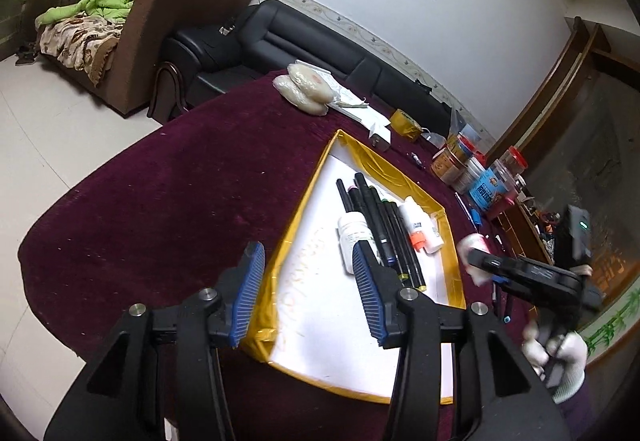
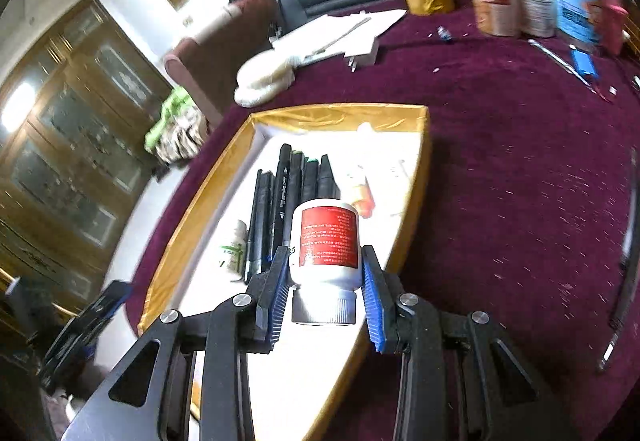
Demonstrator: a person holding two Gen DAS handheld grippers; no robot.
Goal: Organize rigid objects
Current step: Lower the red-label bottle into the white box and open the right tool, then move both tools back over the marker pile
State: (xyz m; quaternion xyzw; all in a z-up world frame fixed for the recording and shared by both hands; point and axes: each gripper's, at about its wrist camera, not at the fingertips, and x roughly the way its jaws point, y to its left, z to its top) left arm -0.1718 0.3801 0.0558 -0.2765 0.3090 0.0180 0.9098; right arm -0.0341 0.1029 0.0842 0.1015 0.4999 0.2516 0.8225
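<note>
1. A shallow tray [image 1: 412,197] with gold walls and a white floor is shown on a bench [image 1: 160,209] covered in dark red cloth.
2. A row of black markers [image 1: 384,225] is laid side by side on the tray floor; a small white bottle [image 1: 349,237] is seen on one side of the row, and a glue bottle with an orange cap [image 1: 418,225] on the other.
3. The left tool [image 1: 310,293] is held released over the near corner of the tray, with nothing between its blue pads.
4. The right tool [image 2: 326,293] is clenched on a white bottle with a red label [image 2: 326,245], which is held above the tray floor, cap toward the camera.
5. Jars [image 1: 472,165] and a tape roll [image 1: 406,123] are grouped at the far bench edge.
</note>
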